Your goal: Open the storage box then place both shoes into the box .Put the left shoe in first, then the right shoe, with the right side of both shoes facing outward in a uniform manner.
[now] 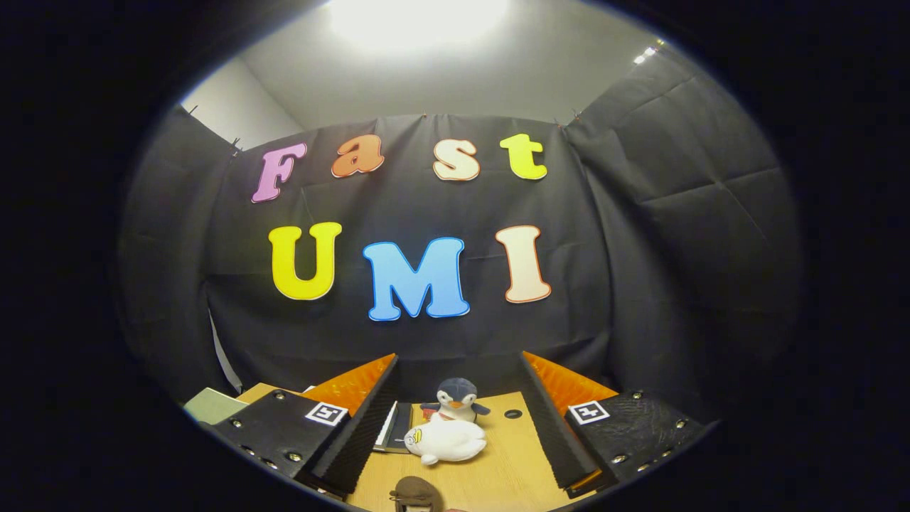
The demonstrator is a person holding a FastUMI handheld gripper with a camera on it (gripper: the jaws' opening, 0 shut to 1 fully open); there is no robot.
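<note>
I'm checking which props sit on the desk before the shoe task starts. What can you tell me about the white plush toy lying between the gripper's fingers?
The white plush toy looks soft and rounded, with a small yellow striped patch at one end. It lies on its side on the wooden table, ahead of and between the open fingers of the gripper, touching neither. Close behind it stands a penguin plush; whether the two touch is unclear. A dark notebook lies beside it.

a matt wood-grain table (498,473) carries two soft plush toys: a white one (446,441) lying down and a fuzzy penguin (456,398) behind it. the spread gripper (455,419) fingers (355,427) have ribbed, matt inner faces.
</note>
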